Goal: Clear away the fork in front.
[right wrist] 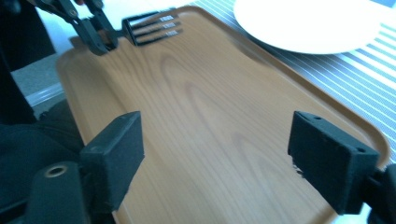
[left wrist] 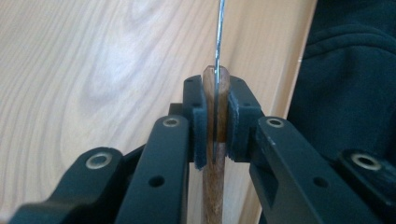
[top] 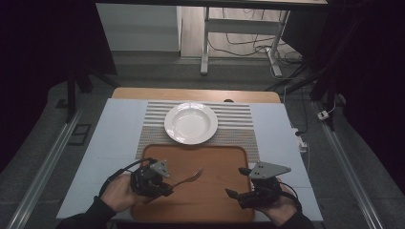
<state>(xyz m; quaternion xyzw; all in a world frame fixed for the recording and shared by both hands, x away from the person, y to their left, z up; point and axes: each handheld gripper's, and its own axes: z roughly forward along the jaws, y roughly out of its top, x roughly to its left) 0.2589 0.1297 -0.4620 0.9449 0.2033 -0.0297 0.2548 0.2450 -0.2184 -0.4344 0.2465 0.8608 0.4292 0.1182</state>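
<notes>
Left gripper [top: 165,187], over the near left part of the wooden tray [top: 210,202]: jaws clamped on the wooden handle of a fork [top: 187,178], whose metal tines point away from the jaws toward the white plate [top: 191,123] beyond the tray. Right gripper [top: 237,182], over the tray's near right part: jaws wide apart, nothing between them, the fork well to its left. The plate rests on a striped placemat [top: 236,119].

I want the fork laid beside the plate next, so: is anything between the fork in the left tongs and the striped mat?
Nothing visible. The fork, held in the left tongs, has only bare tray before the striped mat.
</notes>
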